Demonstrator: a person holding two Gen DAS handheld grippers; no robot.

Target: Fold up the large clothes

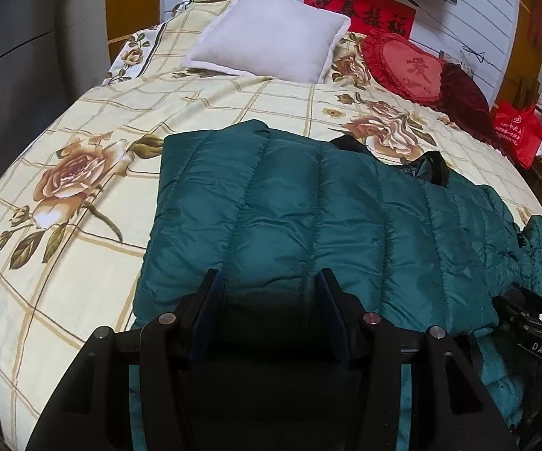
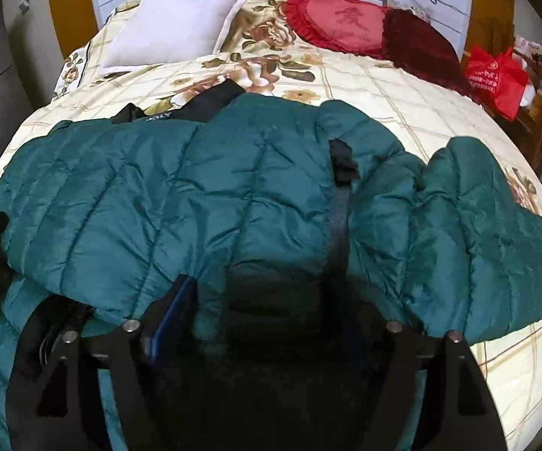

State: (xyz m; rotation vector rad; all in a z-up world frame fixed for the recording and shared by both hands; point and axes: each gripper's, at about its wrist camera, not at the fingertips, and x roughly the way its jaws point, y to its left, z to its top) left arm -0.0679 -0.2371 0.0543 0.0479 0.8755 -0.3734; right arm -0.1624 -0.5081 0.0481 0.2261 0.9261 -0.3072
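A dark green quilted puffer jacket (image 1: 308, 210) lies across the near part of the bed; it also fills the right wrist view (image 2: 203, 195). Its black collar (image 1: 436, 167) points toward the pillows. A sleeve (image 2: 477, 233) spreads out to the right. My left gripper (image 1: 271, 285) is open, its fingers straddling the jacket's near edge. My right gripper (image 2: 267, 300) is open too, with puffy jacket fabric bulging between its jaws; the right finger is hidden by the fabric. The right gripper's body shows at the left wrist view's right edge (image 1: 534, 323).
The bed (image 1: 64, 263) has a cream floral checked cover. A white pillow (image 1: 271, 34), a red heart cushion (image 1: 406, 64) and a dark red cushion (image 1: 462, 94) lie at the head. A red bag (image 1: 519, 131) sits on a wooden chair at right.
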